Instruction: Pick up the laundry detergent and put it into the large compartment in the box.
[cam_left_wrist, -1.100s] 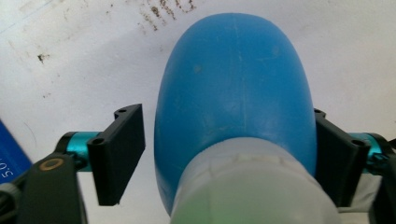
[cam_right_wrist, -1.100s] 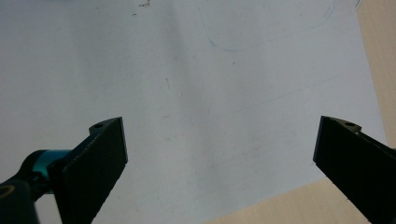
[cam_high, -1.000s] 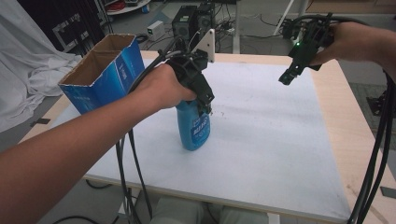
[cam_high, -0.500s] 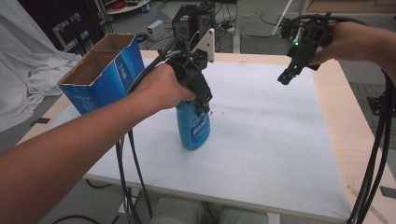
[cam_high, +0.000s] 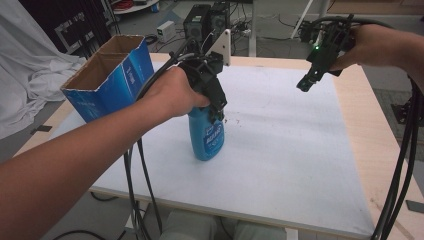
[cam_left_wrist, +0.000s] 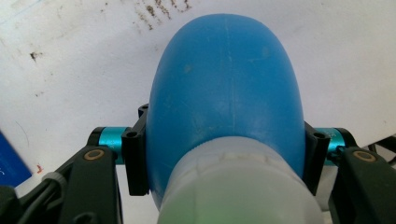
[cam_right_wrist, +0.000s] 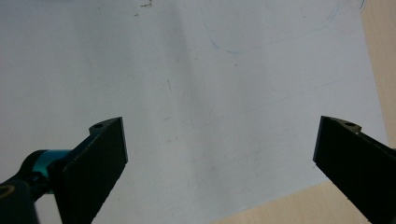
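My left tongs (cam_left_wrist: 226, 154) have just closed, pinching the upright blue plastic bottle (cam_high: 206, 136); its contents are hidden. My right tongs (cam_right_wrist: 219, 158) are spread above the white tabletop (cam_high: 280, 150).

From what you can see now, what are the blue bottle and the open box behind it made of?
The bottle looks like smooth blue plastic with a dull sheen and a faint mould seam down its side; its neck appears paler, whitish plastic. The box seems to be cardboard: raw brown inside, glossy blue print outside, with thin bent flaps.

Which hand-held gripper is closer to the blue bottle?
The left. The left hand-held gripper is clamped on the blue bottle near its top, its jaws having just closed; the right hand-held gripper hangs open above the table, well off to the bottle's right.
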